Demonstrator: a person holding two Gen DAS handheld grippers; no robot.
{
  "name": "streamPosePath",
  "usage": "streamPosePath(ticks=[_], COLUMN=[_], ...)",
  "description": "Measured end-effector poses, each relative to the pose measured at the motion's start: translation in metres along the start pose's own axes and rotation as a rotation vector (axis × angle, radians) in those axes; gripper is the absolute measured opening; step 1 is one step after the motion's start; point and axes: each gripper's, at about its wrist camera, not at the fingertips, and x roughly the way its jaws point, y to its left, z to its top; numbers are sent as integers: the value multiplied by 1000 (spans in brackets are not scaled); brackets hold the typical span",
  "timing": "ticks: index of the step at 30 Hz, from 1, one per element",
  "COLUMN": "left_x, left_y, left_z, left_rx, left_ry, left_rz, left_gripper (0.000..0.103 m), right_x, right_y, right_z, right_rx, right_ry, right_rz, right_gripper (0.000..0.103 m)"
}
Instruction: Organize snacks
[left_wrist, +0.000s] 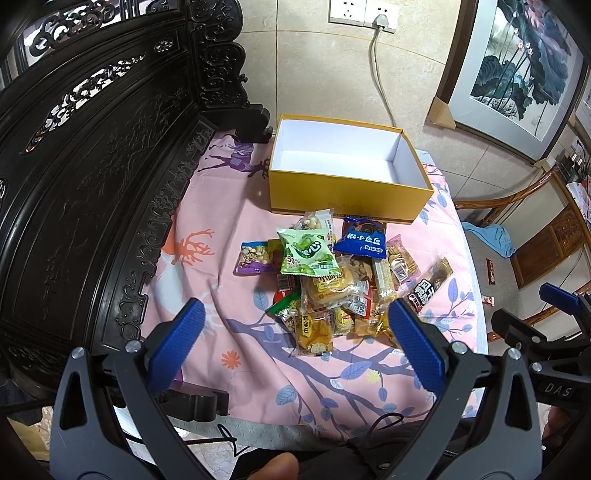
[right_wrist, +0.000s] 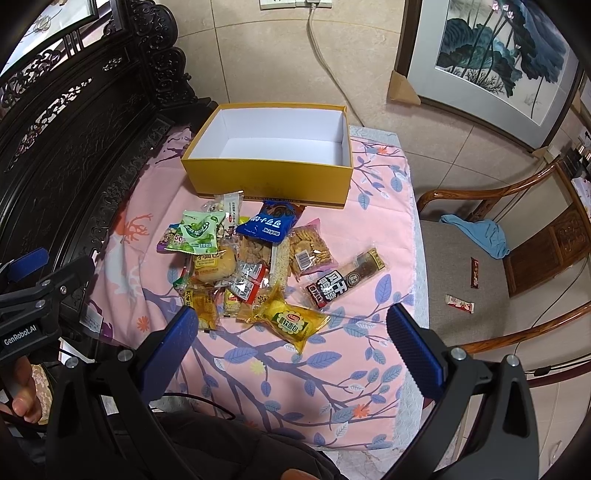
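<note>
Two tools hover above the table draped in a pink cloth with blue leaves (right_wrist: 258, 369), my left tool (left_wrist: 295, 325) and my right tool (right_wrist: 288, 325), both spread wide and gripping nothing. The heap of wrapped snacks (right_wrist: 251, 266) lies on the cloth just ahead of the blue fingertips (left_wrist: 406, 321). Behind the heap, nearly touching it, stands the open yellow cardboard box with a white inside (right_wrist: 266, 177), with nothing in it. A green packet (left_wrist: 306, 253) tops the pile's left side, a dark blue packet (right_wrist: 264, 227) beside it.
</note>
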Motion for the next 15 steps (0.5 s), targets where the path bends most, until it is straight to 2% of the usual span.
streamPosePath(ticks=[15], left_x=[1], left_y=[5], left_z=[0], left_rx=[-4], left_ry=[-9], left_rz=[11], left_gripper=[101], right_x=[2], right_y=[-3], right_z=[-2], right_rx=[6], right_ry=[-11], right_rz=[-1], right_gripper=[102])
